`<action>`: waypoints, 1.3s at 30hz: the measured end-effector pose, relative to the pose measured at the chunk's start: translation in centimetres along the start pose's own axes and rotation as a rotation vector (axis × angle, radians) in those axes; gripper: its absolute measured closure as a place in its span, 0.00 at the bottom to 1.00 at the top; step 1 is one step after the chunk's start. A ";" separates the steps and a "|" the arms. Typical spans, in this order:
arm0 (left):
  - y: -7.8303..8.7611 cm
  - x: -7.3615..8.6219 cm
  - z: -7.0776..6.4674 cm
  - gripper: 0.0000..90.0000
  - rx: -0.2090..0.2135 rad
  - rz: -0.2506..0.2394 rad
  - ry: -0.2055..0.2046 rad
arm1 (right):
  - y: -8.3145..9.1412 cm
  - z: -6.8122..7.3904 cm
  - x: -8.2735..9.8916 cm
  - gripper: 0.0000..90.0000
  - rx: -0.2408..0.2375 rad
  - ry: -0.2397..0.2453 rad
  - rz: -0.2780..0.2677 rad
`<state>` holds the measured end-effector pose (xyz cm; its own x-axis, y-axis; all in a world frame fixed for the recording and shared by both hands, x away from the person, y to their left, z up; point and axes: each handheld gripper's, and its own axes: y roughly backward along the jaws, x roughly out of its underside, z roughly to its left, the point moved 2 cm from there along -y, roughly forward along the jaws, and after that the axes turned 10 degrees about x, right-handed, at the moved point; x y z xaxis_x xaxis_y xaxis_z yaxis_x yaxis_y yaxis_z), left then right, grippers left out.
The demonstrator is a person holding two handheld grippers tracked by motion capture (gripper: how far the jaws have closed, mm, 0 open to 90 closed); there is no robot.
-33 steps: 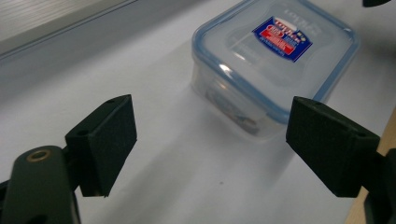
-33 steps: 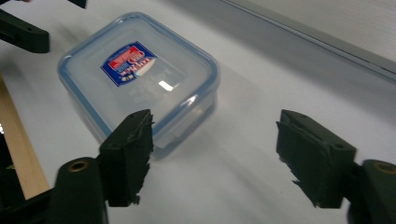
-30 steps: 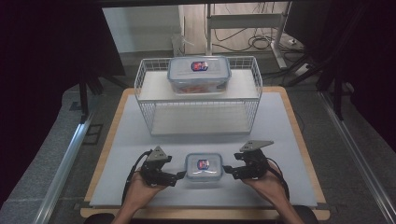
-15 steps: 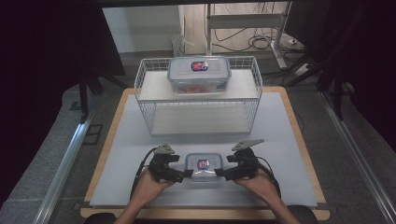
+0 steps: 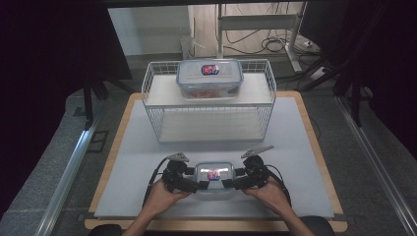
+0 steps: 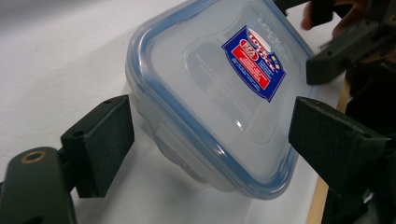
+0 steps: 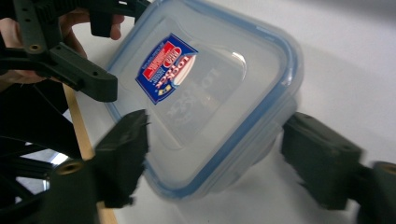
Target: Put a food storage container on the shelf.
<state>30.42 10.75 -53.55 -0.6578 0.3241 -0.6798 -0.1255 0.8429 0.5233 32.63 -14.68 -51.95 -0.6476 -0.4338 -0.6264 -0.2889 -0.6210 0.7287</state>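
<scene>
You had the small lidded container (image 5: pixel 214 179) on the desk (image 5: pixel 305 147), near its front edge and well in front of the wire rack (image 5: pixel 209 118); a larger lidded container (image 5: pixel 210 78) sat on top of that rack. The small container lay between your two hands: the left hand-held gripper (image 5: pixel 196 186) at its left side, the right hand-held gripper (image 5: pixel 230 184) at its right, each pointing inward at it; both were equally near. In the left gripper view the box's corner sat between the black jaws with a visible gap at each pad (image 6: pixel 105 140); jaws apart, no clamp; they had just been closing a little. In the right gripper view another corner sat likewise between the jaws, pads (image 7: pixel 123 154) clear of the walls; apart too, also just closing. The container looked roughly square, so no long axis mattered. Forearms came in low from the front edge, wrists turned inward. Judgement: the coming grip depended on both jaw pairs straddling opposite sides evenly.
</scene>
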 end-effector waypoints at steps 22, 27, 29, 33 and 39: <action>2.2 2.3 0.5 0.59 0.167 -0.130 0.139 | 1.8 -0.1 2.0 0.58 -0.064 -0.083 -0.071; 2.2 1.8 1.0 0.60 0.162 -0.154 0.170 | 1.8 -0.6 2.1 0.62 -0.093 -0.144 -0.090; 2.2 1.5 1.1 0.60 0.149 -0.158 0.160 | 1.8 -0.5 1.9 0.62 -0.071 -0.136 -0.104; 2.2 1.0 1.0 0.60 0.135 -0.162 0.139 | 1.9 -0.4 1.7 0.62 -0.050 -0.136 -0.128; 3.0 0.1 0.5 0.61 0.137 -0.173 0.092 | 2.7 -0.5 1.0 0.63 -0.066 -0.150 -0.180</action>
<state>30.35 13.50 -52.35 -0.7012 0.1343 -0.7002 -0.1445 0.9349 0.3240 31.56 -17.14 -50.73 -0.6888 -0.2138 -0.6927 -0.3656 -0.7227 0.5865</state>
